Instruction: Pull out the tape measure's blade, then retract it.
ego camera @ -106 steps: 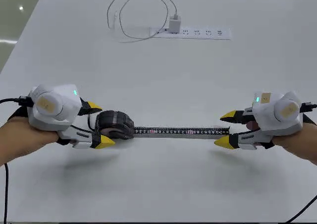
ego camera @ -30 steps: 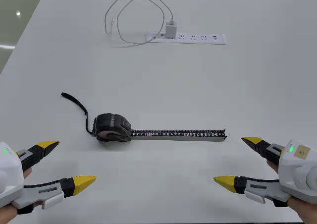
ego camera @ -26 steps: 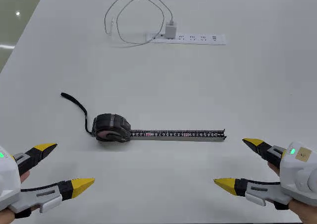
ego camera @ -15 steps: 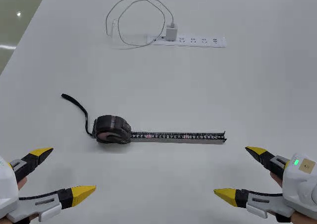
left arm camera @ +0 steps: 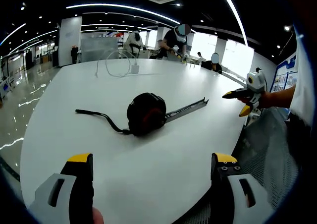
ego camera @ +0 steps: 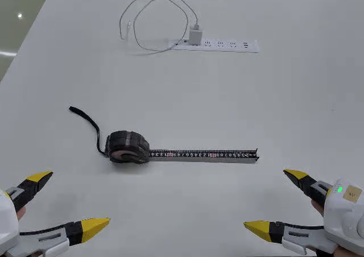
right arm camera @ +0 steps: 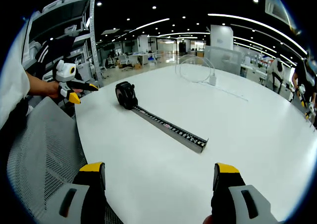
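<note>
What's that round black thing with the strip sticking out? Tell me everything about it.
It's a tape measure, rounded and black, lying on the white table. Its dark blade, printed with numbers, lies pulled out flat to the right. A black wrist strap trails off to the left. Nothing grips it.

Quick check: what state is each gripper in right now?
Left gripper: open, holding nothing, apart from the tape measure.
Right gripper: open, holding nothing.
</note>
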